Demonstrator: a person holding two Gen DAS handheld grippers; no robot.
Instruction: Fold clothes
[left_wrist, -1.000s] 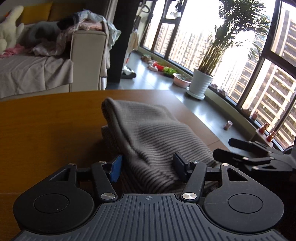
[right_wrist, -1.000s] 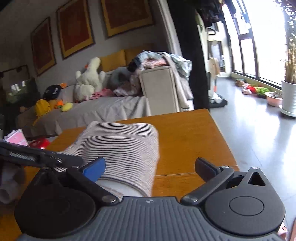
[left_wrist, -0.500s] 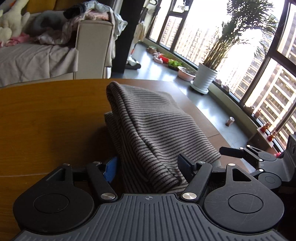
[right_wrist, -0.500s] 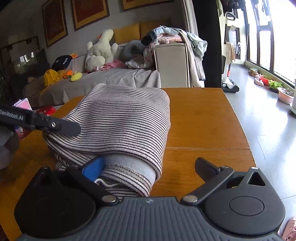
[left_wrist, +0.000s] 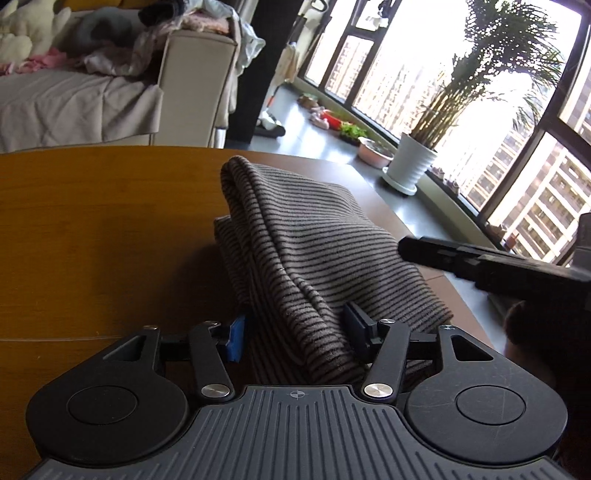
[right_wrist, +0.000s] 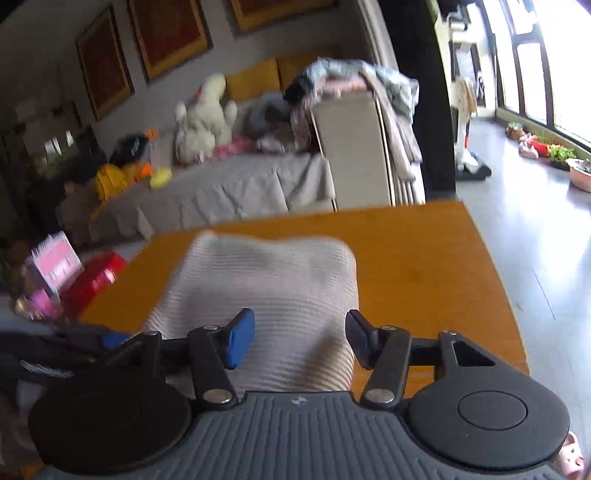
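While the striped knit garment (left_wrist: 314, 251) lies doubled into a thick bundle on the wooden counter (left_wrist: 92, 229), both grippers sit at its near end. The left gripper (left_wrist: 291, 334) has its fingers spread a little, with a raised ridge of the fabric running between them; whether the pads actually pinch that ridge cannot be told, since a gap shows on the blue-padded side. The right gripper (right_wrist: 300, 339) stands with its fingers apart above the bundle's near edge, and its view is smeared, so contact there is unclear too. In the left wrist view the right gripper's dark finger reaches in over the far side of the cloth.

Layered as it is, the garment could be partway through folding or already at its last fold; the pictures fit both. Whichever holds, the layers look soft and liable to slide on one another, so any grip should take in all of them at once, close to the edge. Both sides should move level and together, kept low over the counter, so that the stack neither skews nor opens.
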